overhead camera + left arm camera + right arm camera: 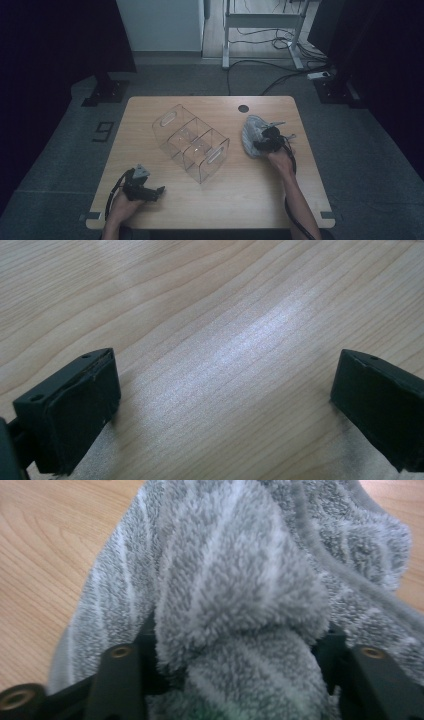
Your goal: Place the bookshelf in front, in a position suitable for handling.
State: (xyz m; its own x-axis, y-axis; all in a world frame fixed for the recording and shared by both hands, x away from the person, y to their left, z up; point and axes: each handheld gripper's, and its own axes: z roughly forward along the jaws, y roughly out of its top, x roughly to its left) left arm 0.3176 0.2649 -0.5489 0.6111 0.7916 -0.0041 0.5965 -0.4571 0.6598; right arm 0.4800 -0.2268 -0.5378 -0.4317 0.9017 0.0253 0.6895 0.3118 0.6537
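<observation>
A grey striped fleece cloth [251, 131] lies bunched on the right side of the wooden table [145, 110]. My right gripper [261, 145] sits on its near edge. In the right gripper view the jaws squeeze a thick fold of the cloth [235, 570], which bulges up between them and hides the pads of the right gripper [235, 680]. At the near left of the table my left gripper [159, 191] rests low, pointing right. In its own view the left gripper [225, 400] stands wide open over bare wood, with nothing between its jaws.
A clear plastic organizer [192, 142] with several compartments and handle slots lies at an angle mid-table, between the two grippers. A round cable hole [243, 108] sits near the far edge. Beyond the table are a desk frame and cables on the floor.
</observation>
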